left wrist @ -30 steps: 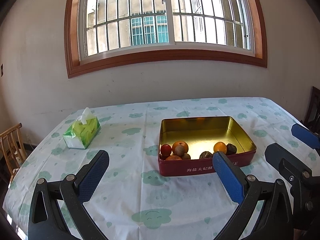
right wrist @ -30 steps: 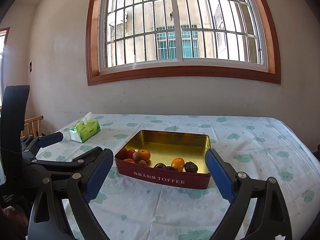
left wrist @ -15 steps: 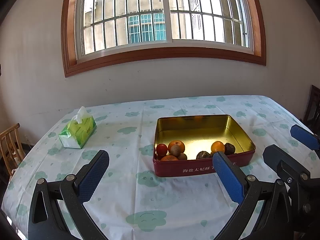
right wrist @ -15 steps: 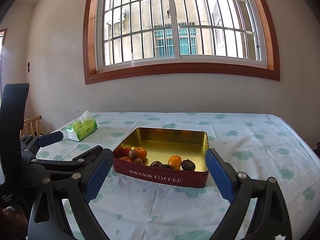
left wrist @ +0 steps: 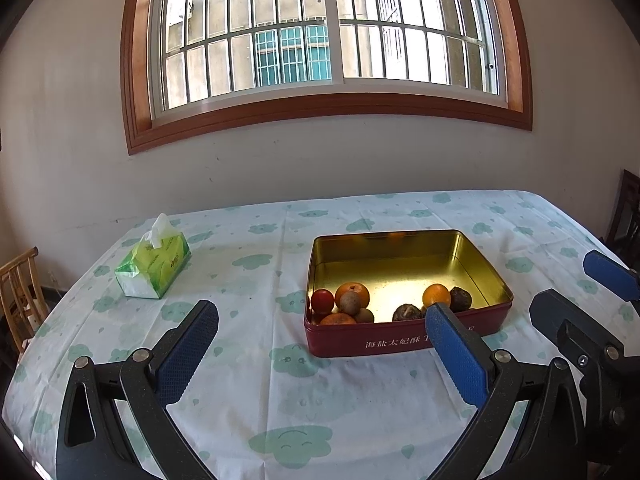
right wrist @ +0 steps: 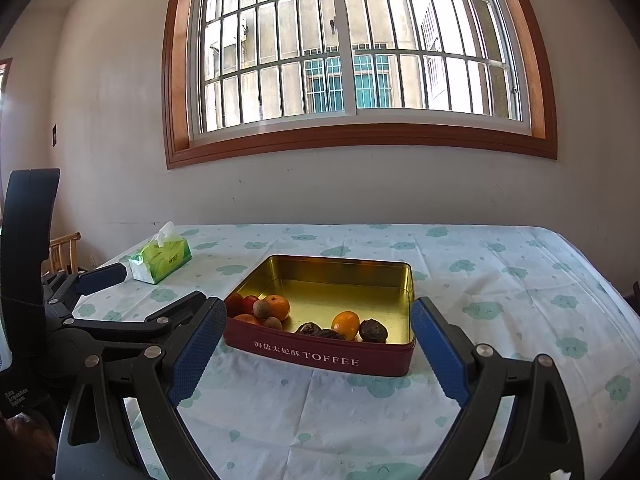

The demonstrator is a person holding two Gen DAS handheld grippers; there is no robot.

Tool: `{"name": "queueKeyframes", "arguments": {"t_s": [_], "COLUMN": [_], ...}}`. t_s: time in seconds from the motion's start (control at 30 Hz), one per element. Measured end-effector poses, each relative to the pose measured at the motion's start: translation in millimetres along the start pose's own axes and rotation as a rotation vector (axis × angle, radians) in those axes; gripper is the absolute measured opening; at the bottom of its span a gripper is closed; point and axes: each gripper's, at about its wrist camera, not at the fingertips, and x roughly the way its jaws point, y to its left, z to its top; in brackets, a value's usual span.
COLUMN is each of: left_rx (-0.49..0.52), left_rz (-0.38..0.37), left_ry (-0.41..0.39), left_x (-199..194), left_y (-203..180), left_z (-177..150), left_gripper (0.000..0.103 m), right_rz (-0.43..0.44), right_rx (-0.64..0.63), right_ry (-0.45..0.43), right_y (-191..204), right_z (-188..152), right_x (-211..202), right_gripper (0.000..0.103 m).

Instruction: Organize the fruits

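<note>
Meanwhile, both views have drawn slightly lower and nearer the table [left wrist: 280, 400] than a second ago; nothing on it has shifted. The left gripper [left wrist: 320, 316] is spread wide and holds nothing, and the right gripper [right wrist: 316, 320] is likewise wide and empty, both hovering short of the red tin [right wrist: 328, 354].

Within the tin, all the fruit lies along the near wall in two clusters. Toward 9 o'clock sit a red fruit [left wrist: 322, 301], an orange [left wrist: 353, 292], a brown round fruit [left wrist: 350, 303] and smaller pieces touching them. Toward 3 o'clock sit a second orange [left wrist: 436, 294] flanked by dark wrinkled fruits [left wrist: 461, 299]. The far half of the tin is bare gold metal. A tissue pack [left wrist: 154, 266] stands well apart at 10 o'clock.

Because no fruit lies outside the tin, the scene fits either fruit already gathered or fruit awaiting sorting within it. The small approach suggests attention on the tin, though no target fruit can be judged.
</note>
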Motion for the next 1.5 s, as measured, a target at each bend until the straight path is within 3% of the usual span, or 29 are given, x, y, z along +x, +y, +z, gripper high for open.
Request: {"name": "queueKeyframes", "arguments": {"t_s": [1.5], "left_rx": [-0.008], "left_rz": [0.008], "left_ry": [0.002], "left_x": [0.8], "left_y": [9.5], "left_z": [-4.0], "left_gripper": [0.103], "right_rz": [0.000], "right_rx": [-0.013], "right_ry": [0.009], "right_y": [4.9], "right_z": [-2.0], "right_x": [2.0], "right_gripper": [0.092]}}
